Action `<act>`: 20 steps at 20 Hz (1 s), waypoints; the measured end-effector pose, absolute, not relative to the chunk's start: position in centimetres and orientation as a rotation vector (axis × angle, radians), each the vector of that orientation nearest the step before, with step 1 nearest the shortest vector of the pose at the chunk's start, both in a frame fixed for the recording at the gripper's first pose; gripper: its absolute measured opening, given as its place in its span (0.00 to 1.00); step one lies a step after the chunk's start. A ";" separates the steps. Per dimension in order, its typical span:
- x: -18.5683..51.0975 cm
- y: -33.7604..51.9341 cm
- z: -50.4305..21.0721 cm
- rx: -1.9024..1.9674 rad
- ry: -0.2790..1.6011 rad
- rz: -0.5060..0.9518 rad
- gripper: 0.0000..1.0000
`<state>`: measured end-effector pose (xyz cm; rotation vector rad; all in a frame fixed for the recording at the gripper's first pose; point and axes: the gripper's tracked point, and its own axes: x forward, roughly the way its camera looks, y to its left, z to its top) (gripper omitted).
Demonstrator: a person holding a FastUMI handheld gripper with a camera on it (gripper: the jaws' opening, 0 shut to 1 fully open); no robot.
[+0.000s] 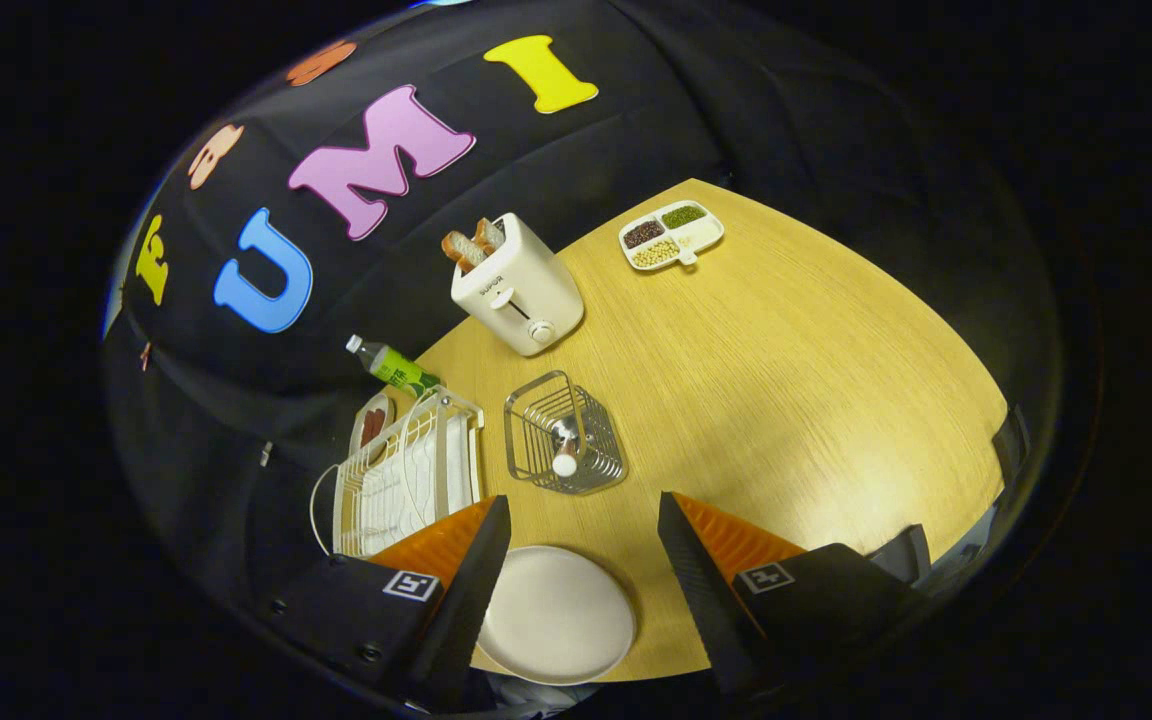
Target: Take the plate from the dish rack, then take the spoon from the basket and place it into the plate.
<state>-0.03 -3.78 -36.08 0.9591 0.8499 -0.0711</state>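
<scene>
A round white plate [556,615] lies flat on the wooden table [786,380], between my fingers and close to the near edge. My gripper [584,522] is open above it, touching nothing. Just ahead of the fingers stands a wire basket [566,435] with a spoon [564,450] upright inside, its white handle end up. The white dish rack [406,475] sits beside the left finger, left of the basket.
A white toaster [518,288] holding bread slices stands beyond the basket. A green bottle [391,365] lies behind the rack, next to a small dish [372,424]. A divided tray of beans [671,235] sits at the far side.
</scene>
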 end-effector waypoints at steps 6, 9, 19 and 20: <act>3.3 -3.0 -37.3 1.049 0.870 -0.062 0.84; 4.3 -1.7 -37.5 1.109 0.892 -0.053 0.68; 3.5 -3.7 -36.8 1.072 0.858 -0.115 0.14; 3.4 -4.0 -36.5 1.063 0.850 -0.120 0.15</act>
